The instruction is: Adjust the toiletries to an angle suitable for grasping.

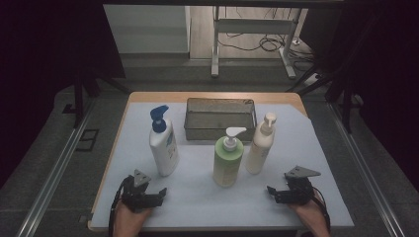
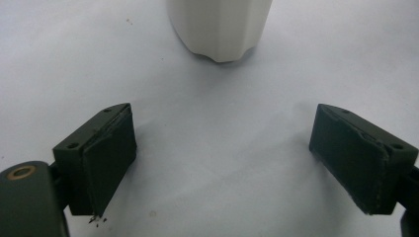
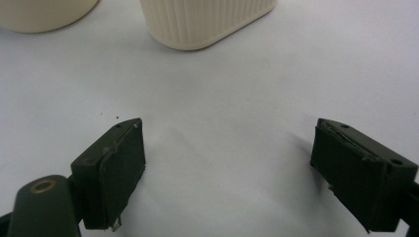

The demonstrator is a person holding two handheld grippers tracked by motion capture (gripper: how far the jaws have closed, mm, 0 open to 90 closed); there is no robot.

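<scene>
Three pump bottles stand on the white mat (image 1: pixel 207 202): a white one with a blue pump (image 1: pixel 163 144), a green one with a white pump (image 1: pixel 228 162) and a cream one (image 1: pixel 260 147). My left gripper (image 1: pixel 148 191) rests near the front edge, just short of the blue-pump bottle. In the left gripper view it (image 2: pixel 222 133) is open over bare mat, with that bottle's white base (image 2: pixel 220 29) ahead. My right gripper (image 1: pixel 284 190) lies at the front right, also open (image 3: pixel 227 143). The cream bottle's ribbed base (image 3: pixel 207 22) stands ahead of it, with another bottle's base (image 3: pixel 44 12) at the left.
A metal mesh basket (image 1: pixel 220 118) sits at the back middle of the table, behind the bottles. The table's wooden edge (image 1: pixel 111 163) runs along the left. Metal rails (image 1: pixel 54 173) flank the table, and a desk frame with cables (image 1: pixel 257 44) stands beyond.
</scene>
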